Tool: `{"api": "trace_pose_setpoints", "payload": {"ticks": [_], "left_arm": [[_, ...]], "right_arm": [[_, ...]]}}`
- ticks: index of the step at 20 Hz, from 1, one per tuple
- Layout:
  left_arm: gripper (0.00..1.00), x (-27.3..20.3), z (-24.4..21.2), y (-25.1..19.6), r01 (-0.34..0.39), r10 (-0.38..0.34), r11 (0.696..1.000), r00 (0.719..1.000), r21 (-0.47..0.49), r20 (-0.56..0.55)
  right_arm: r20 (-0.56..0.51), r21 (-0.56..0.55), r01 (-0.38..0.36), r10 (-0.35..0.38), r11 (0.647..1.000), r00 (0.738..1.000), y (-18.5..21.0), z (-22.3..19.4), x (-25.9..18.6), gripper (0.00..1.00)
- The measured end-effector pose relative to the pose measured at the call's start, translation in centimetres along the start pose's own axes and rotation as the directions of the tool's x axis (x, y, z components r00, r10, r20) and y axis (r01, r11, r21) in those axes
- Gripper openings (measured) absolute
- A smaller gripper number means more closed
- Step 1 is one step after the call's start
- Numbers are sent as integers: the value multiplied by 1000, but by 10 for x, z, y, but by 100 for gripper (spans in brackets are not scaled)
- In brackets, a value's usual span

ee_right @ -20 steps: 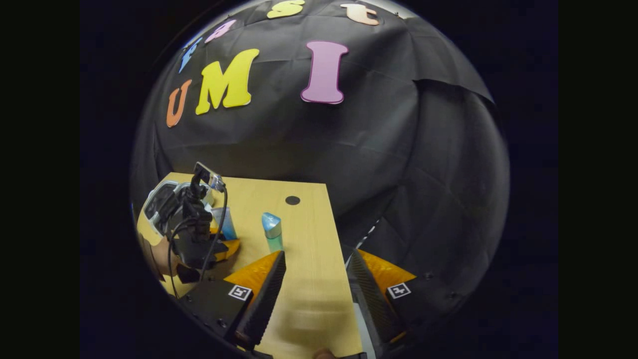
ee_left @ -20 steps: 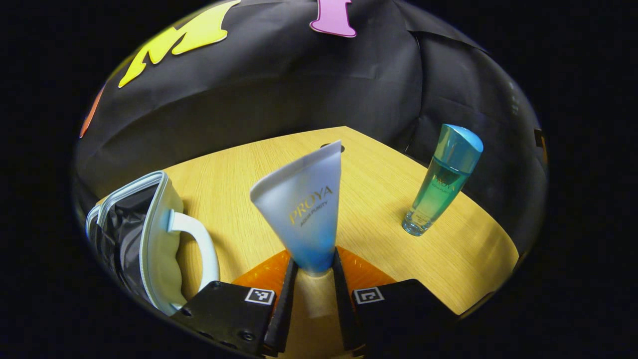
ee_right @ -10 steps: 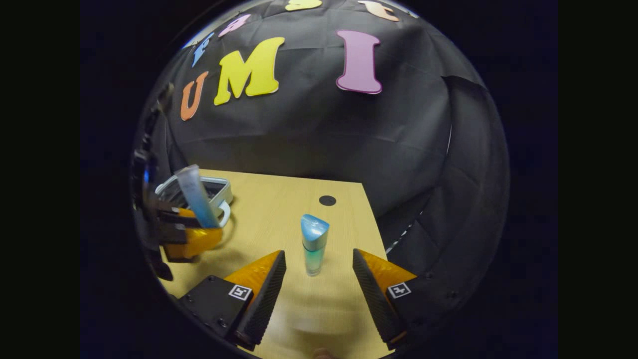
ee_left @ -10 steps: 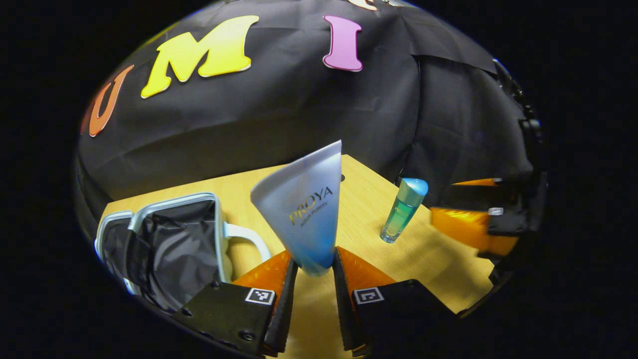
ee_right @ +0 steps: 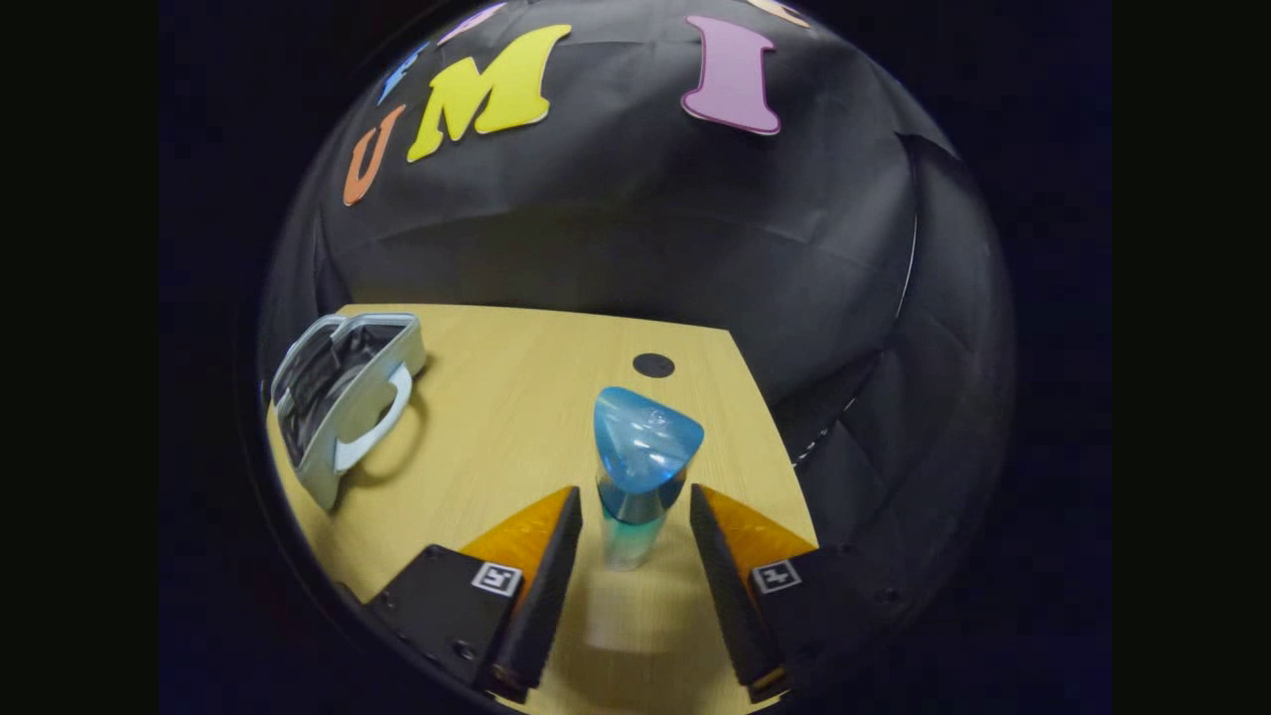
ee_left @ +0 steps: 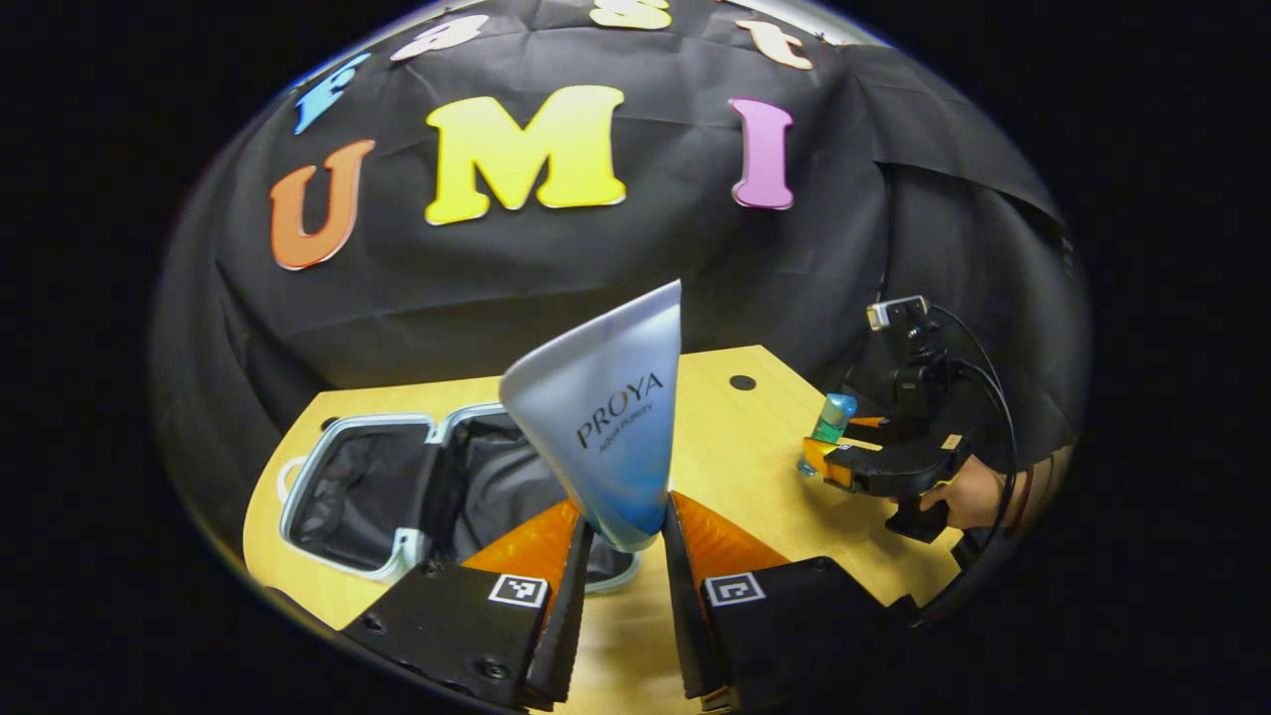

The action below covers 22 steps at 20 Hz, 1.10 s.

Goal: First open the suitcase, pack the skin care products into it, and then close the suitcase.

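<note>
The left gripper (ee_left: 626,536) pinches the lower end of a white-to-blue squeeze tube (ee_left: 611,417) between both fingers, held above the open suitcase (ee_left: 397,492) lying just ahead to its left on the wooden table (ee_left: 735,447). The right gripper (ee_right: 626,541) stands spread, its fingers flanking the upright teal bottle (ee_right: 635,477) without touching it.

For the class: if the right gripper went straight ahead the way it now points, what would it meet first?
The blue-capped bottle. It stands upright on the table between the open jaws of the right gripper, with a gap on each side. Any advance would probably bring it deeper between them, though the depth is hard to judge.
</note>
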<state>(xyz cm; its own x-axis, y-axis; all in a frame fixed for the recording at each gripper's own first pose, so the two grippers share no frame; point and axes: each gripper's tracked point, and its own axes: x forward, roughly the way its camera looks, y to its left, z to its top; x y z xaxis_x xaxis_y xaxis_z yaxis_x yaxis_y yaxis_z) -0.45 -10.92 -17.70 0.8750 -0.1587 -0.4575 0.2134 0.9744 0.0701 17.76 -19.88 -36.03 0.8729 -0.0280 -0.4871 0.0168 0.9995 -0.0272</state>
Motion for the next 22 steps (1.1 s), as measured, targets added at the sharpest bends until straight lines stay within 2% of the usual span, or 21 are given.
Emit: {"api": "trace_pose_setpoints", "payload": {"ticks": [3, 4, 7, 9, 10, 11, 15, 18, 19, 20, 22], "left_arm": [[43, -33, -17, 35, -76, 75, 996, 997, -54, -29], [43, -40, -27, 44, -82, 78, 994, 996, -78, -50], [43, -46, -38, 72, -116, 106, 984, 991, -139, -76], [43, -40, -37, 98, -142, 127, 976, 987, -166, -97], [43, -35, -35, 107, -142, 127, 974, 988, -175, -92], [43, -27, -34, 116, -135, 121, 973, 989, -186, -84], [43, 3, -30, 147, -105, 93, 977, 993, -187, -74], [43, 34, -34, 154, -64, 49, 979, 995, -194, -82], [51, 46, -35, 151, -43, 26, 982, 996, -185, -89], [43, 59, -38, 148, -21, 5, 986, 995, -168, -96], [43, 85, -49, 141, 7, -29, 990, 989, -144, -148]], "right_arm": [[8, 20, 7, -7, 1000, 1000, 2, 2, 5, 49], [17, 24, 8, -9, 1000, 1000, 2, 4, 6, 41], [2, 19, 33, -33, 999, 999, 3, 1, 0, 37], [-9, 27, 53, -52, 998, 999, 4, 3, -19, 36], [-2, 24, 42, -42, 999, 999, 9, 8, -33, 32], [11, 21, 37, -37, 999, 999, 12, 12, -51, 36], [34, 3, 47, -47, 999, 998, 26, 29, -120, 34], [38, 91, 63, -67, 994, 997, 40, 40, -167, 34], [45, 96, 76, -81, 992, 996, 44, 42, -180, 34], [52, 92, 84, -89, 992, 995, 50, 43, -194, 34], [61, 69, 104, -108, 992, 992, 60, 41, -217, 34]]}}
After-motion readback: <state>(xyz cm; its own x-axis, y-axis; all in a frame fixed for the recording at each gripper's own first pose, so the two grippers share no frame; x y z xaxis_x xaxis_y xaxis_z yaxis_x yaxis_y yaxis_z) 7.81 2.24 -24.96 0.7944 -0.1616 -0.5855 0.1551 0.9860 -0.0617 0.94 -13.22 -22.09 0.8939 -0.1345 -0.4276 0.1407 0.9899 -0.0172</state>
